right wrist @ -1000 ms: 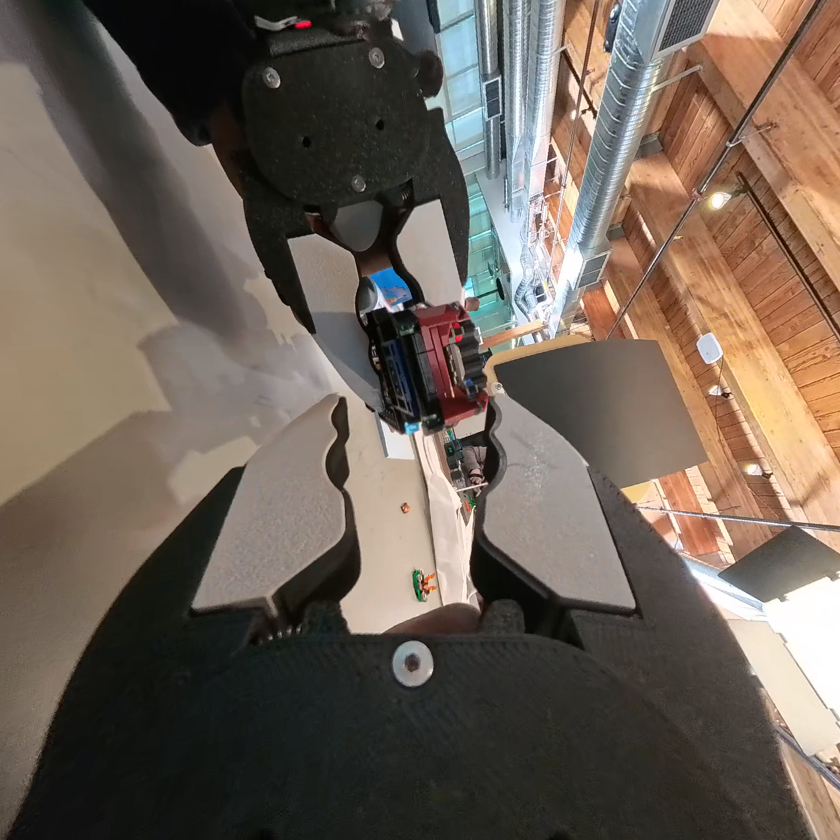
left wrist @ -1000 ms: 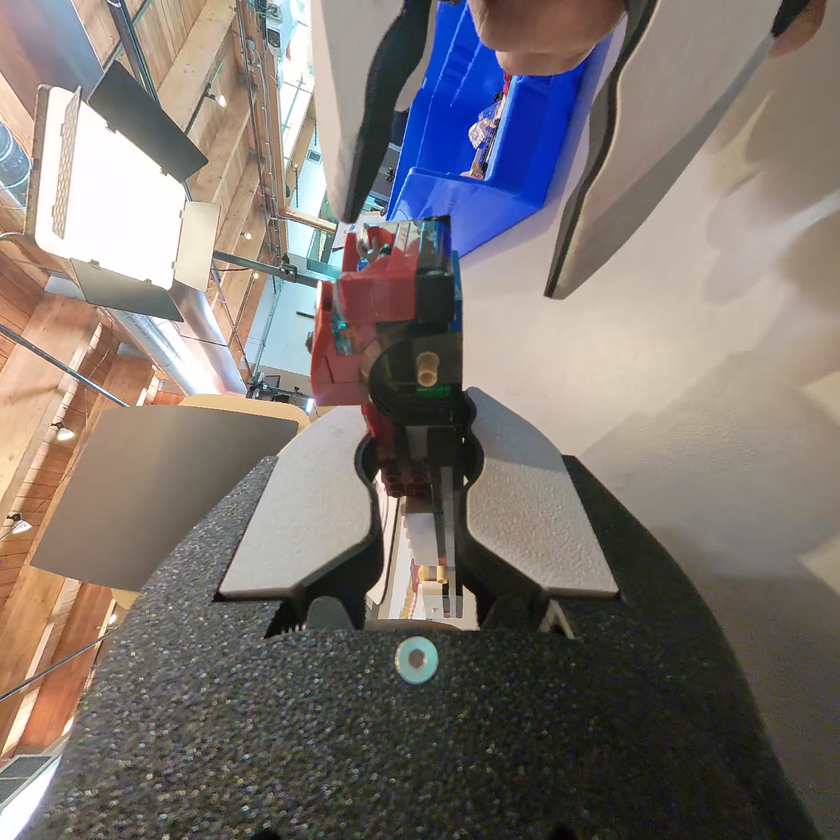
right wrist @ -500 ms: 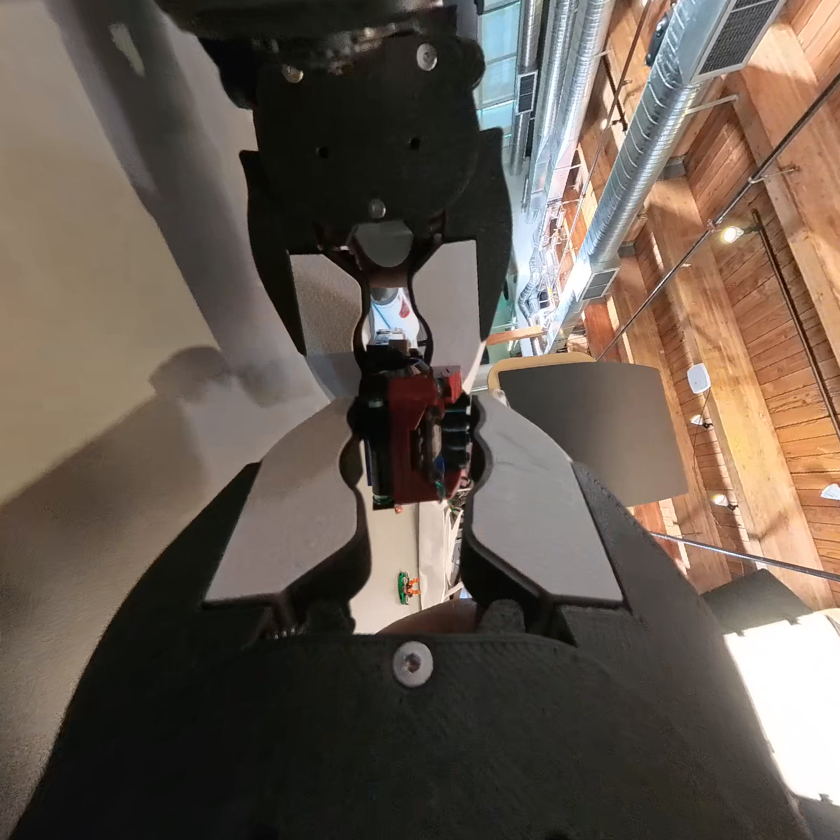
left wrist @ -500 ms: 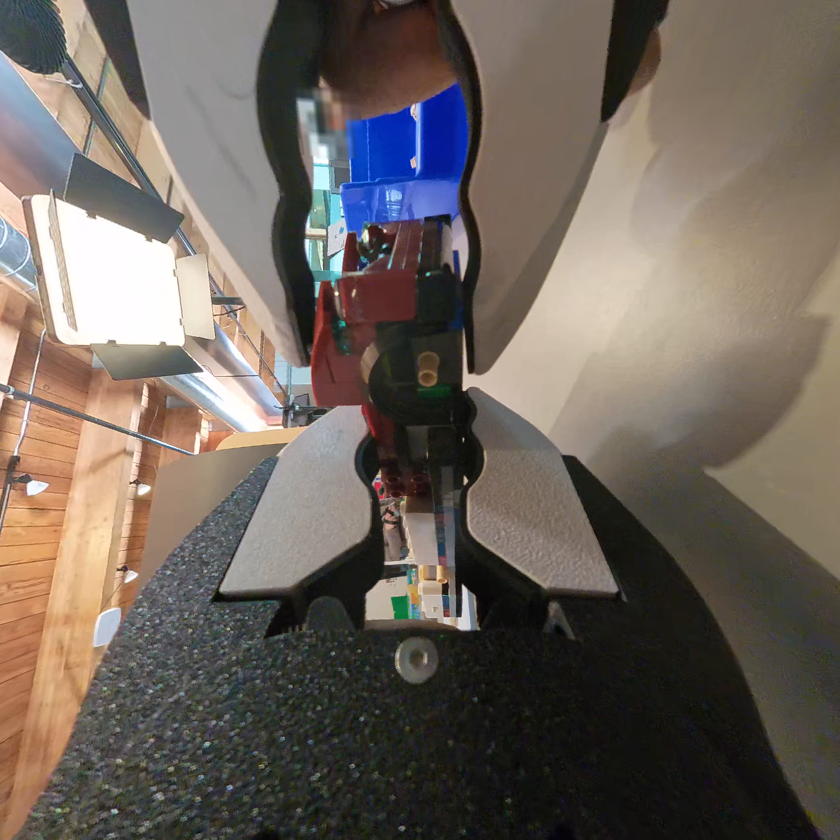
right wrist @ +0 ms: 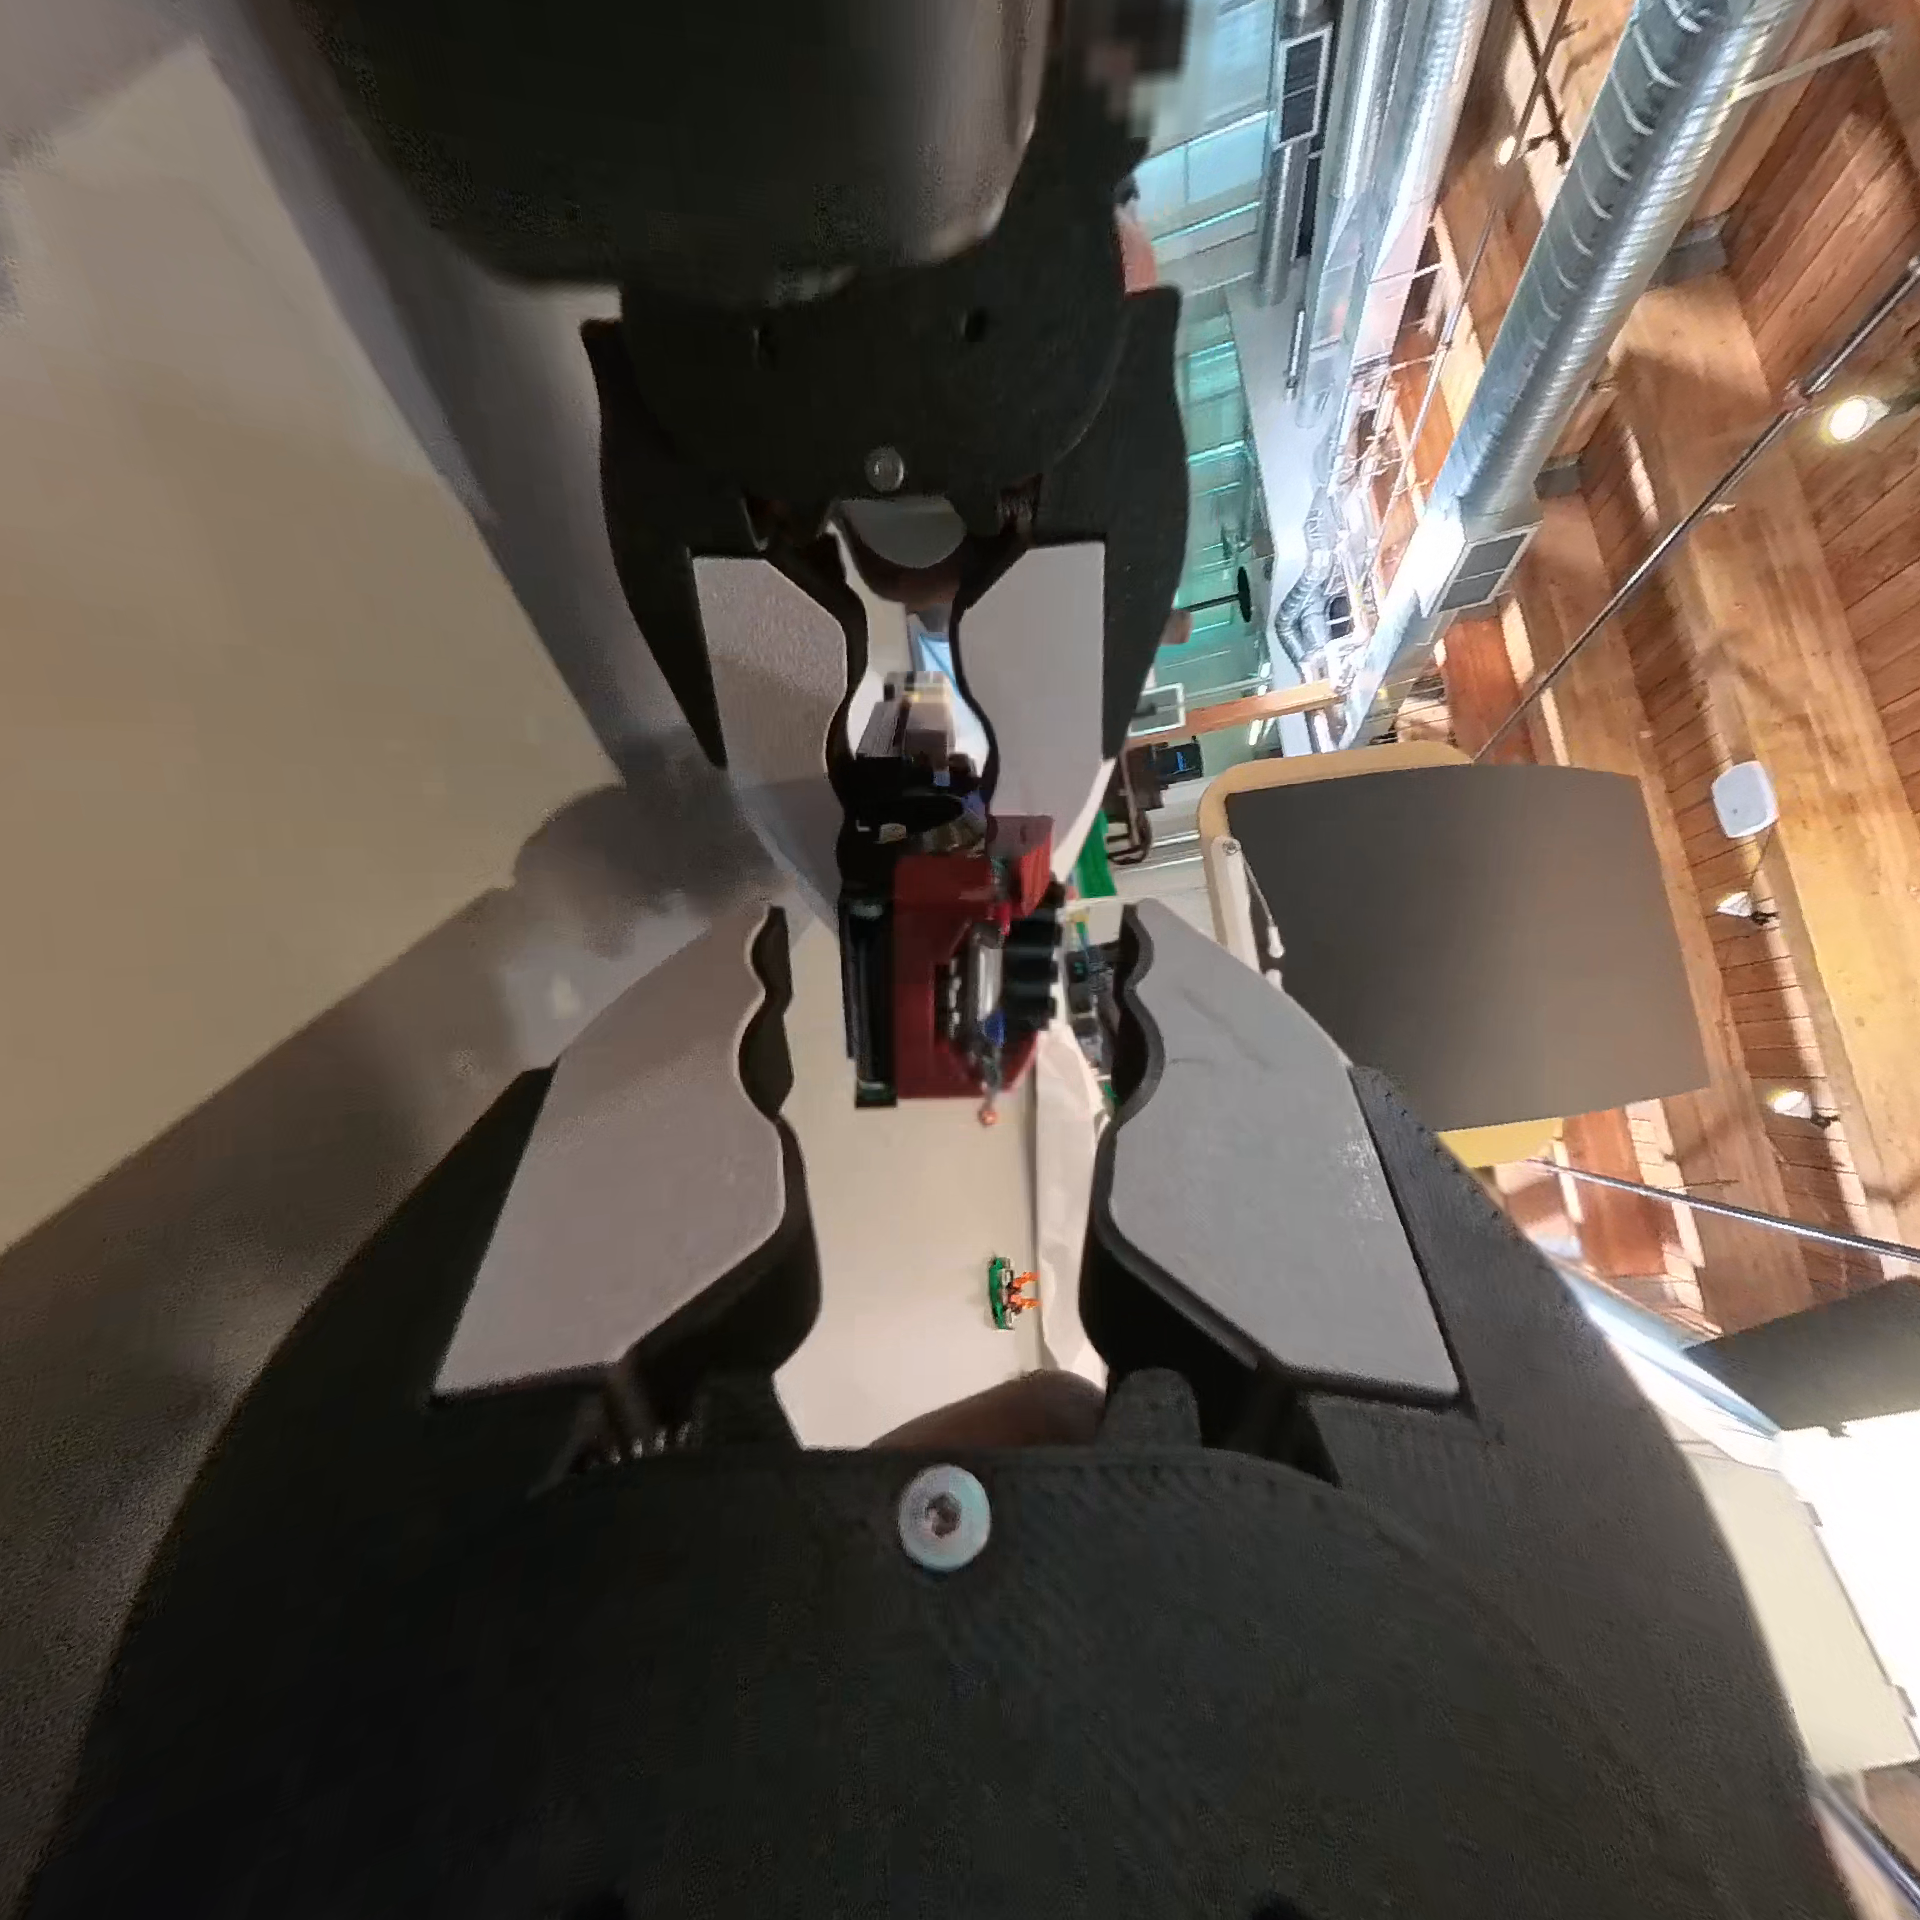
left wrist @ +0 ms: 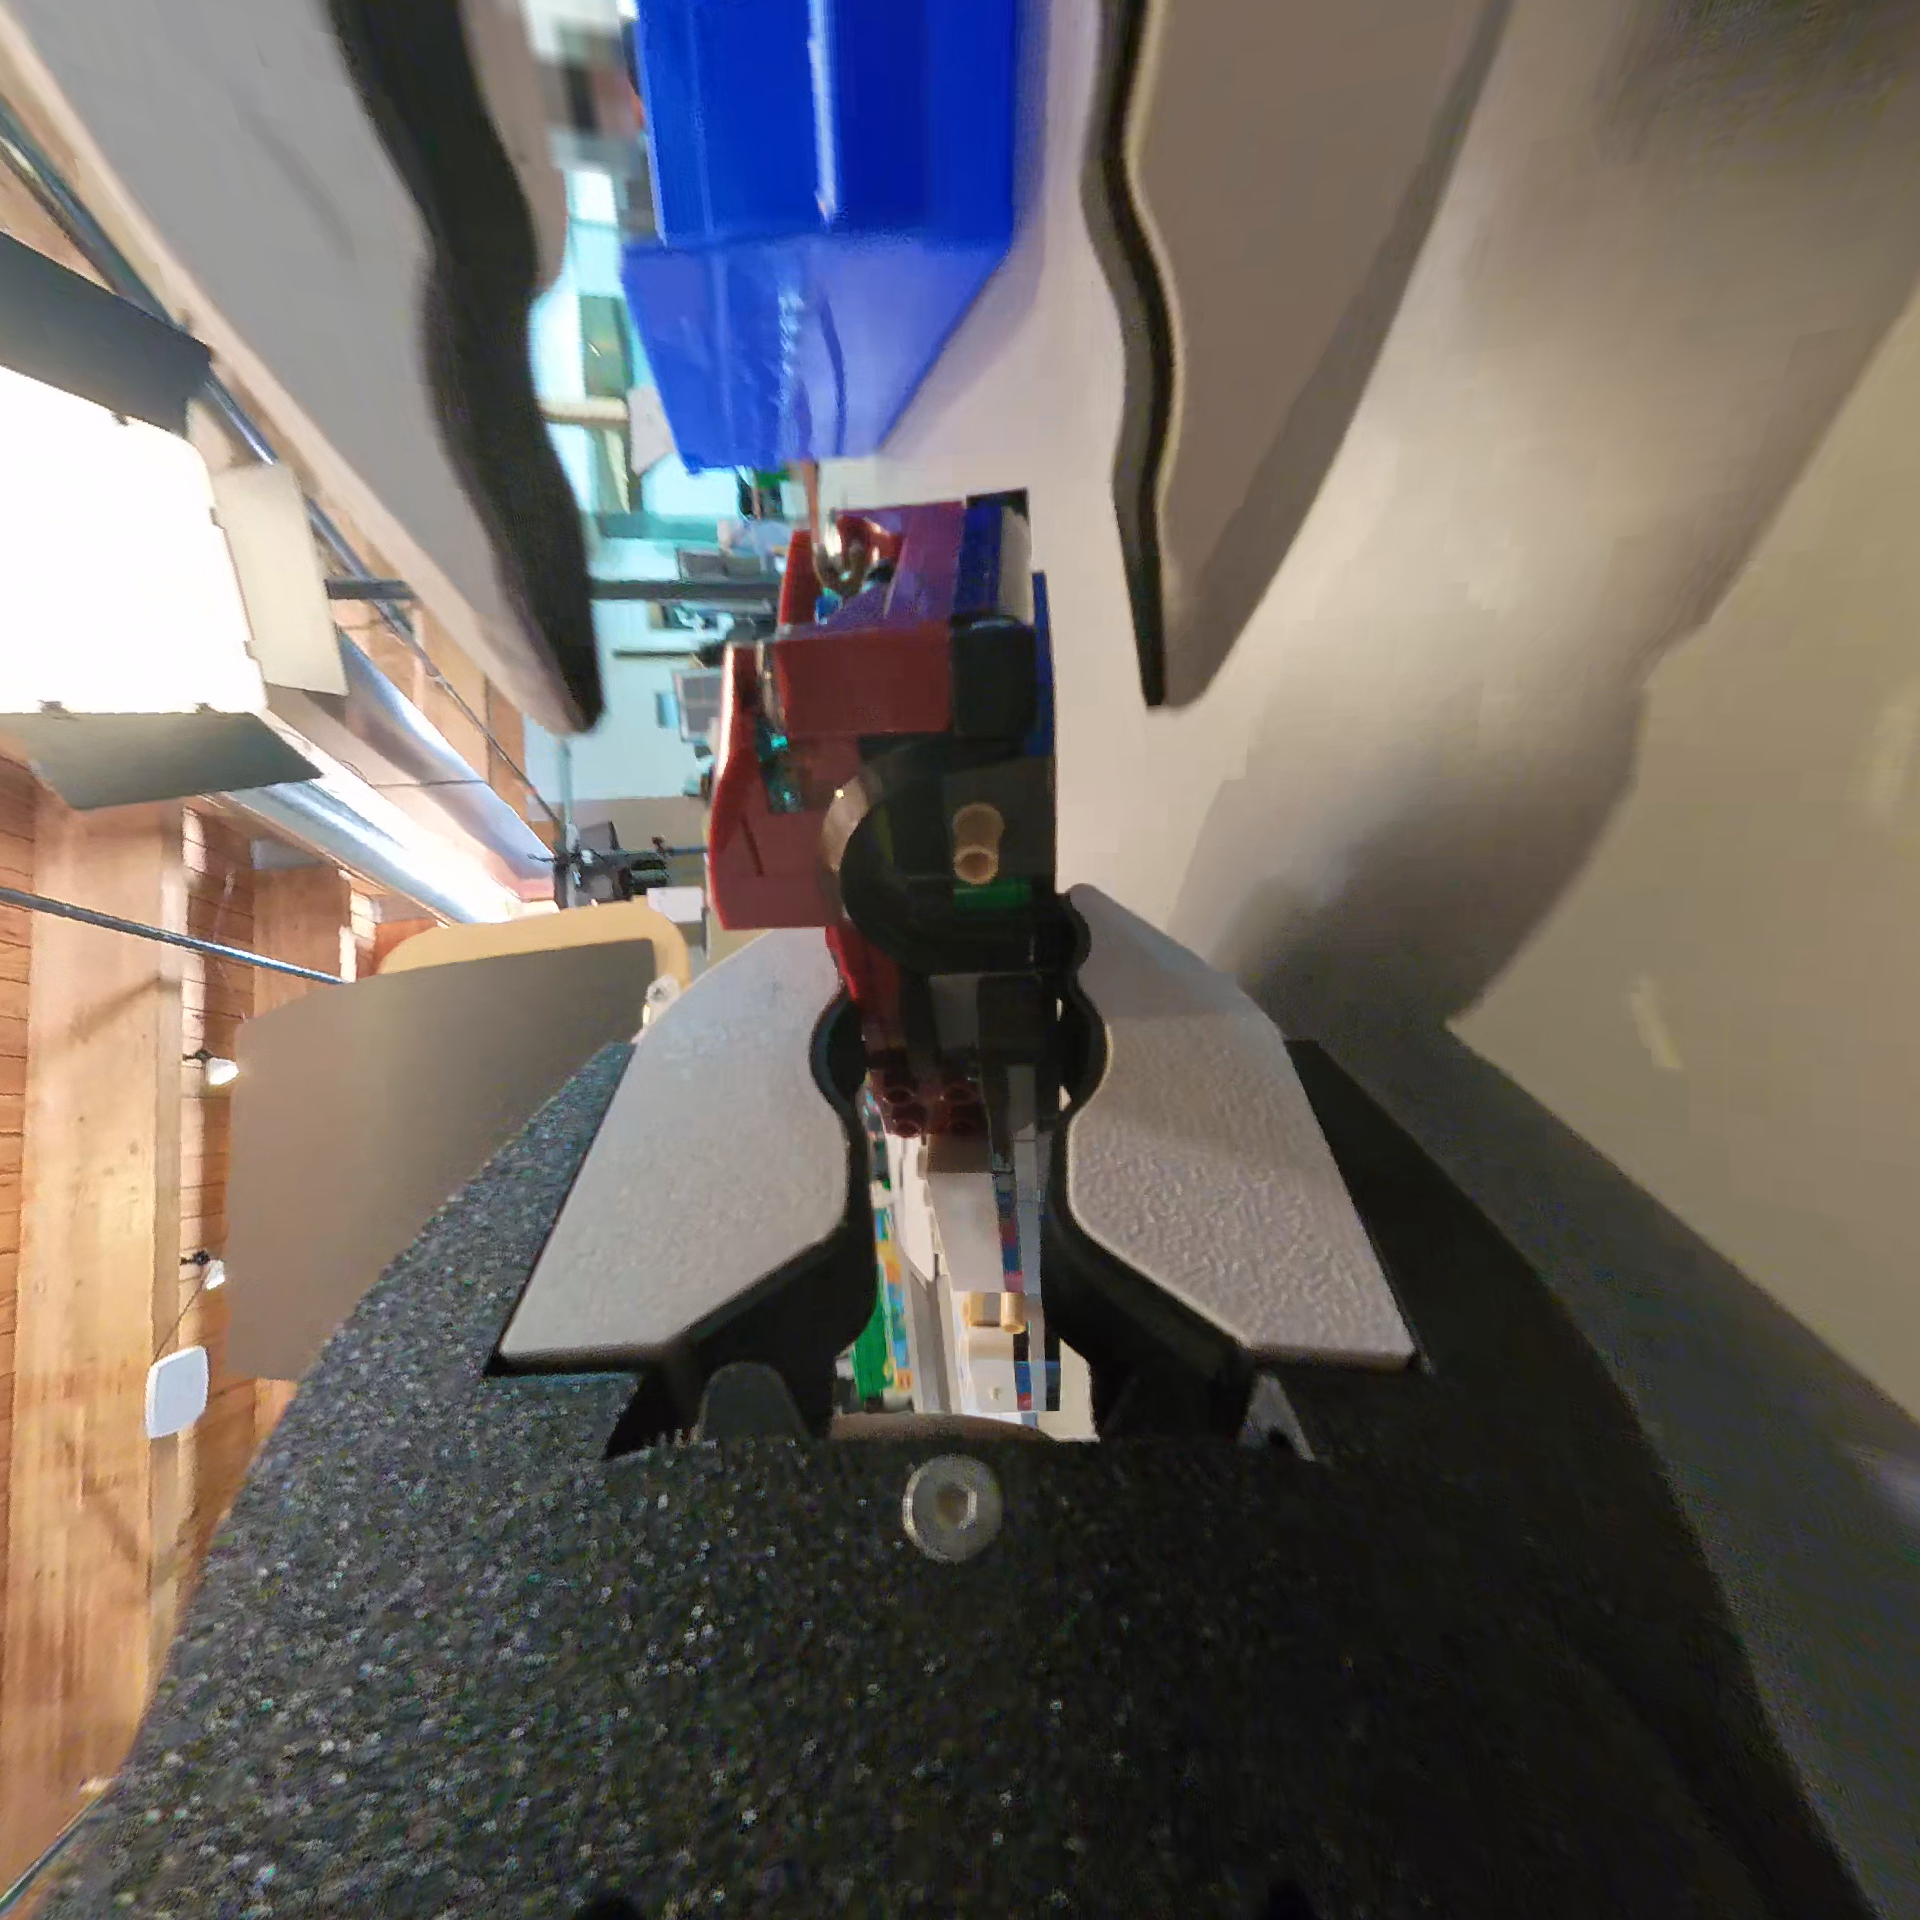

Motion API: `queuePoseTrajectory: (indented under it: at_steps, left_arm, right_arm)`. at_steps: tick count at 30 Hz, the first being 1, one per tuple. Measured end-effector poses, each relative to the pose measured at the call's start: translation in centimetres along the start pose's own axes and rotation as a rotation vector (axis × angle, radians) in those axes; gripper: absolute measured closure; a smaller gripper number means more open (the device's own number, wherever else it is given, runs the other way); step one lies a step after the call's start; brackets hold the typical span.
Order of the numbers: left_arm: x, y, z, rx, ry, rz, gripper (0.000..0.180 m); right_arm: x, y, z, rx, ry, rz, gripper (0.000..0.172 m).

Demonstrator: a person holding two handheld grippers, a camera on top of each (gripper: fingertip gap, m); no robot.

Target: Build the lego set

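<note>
My left gripper [left wrist: 951,966] is shut on a toy-brick model [left wrist: 883,727] of dark red, black and blue bricks, and holds it in the air by its narrow rear part. The model's front end sticks out past the fingertips. In the right wrist view the left gripper [right wrist: 914,748] faces me from above with the model [right wrist: 935,997] in it. My right gripper [right wrist: 951,935] is open. The model's front end stands between its fingers [right wrist: 1247,1143] with a gap on each side. The right gripper's fingers [left wrist: 1195,416] show at the top of the left wrist view.
A blue plastic bin [left wrist: 810,208] stands on the pale table [left wrist: 1558,935] behind the model. A small green and orange piece [right wrist: 1008,1294] lies on the table [right wrist: 914,1247]. A dark-backed chair [right wrist: 1455,935] and a bright light panel [left wrist: 104,540] stand beyond the table. The left gripper's tips are roughly 6 centimetres from the right gripper's.
My right gripper moved in around the model's front end, narrowed on it half a second ago, then opened wide and drew back slightly. My left gripper kept its hold throughout.
</note>
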State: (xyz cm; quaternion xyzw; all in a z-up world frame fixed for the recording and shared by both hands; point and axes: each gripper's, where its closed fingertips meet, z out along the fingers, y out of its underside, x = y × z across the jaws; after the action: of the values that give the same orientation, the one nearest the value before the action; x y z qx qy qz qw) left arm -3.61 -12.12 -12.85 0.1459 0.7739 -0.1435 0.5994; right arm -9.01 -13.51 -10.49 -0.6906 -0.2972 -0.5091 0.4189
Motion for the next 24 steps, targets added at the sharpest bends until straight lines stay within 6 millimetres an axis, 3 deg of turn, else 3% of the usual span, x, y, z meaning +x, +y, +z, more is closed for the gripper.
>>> queuePoseTrajectory:
  at_steps: [11,24]
  left_arm:
    - [1.8,2.9,1.0,-0.218,0.126,0.129,0.142]
    - [2.3,4.8,-0.5,-0.305,0.294,0.276,0.136]
  right_arm:
    - [-0.1,2.1,-0.6,-0.056,-0.070,0.096,0.114]
    - [0.0,5.1,-1.4,-0.138,-0.082,0.084,0.115]
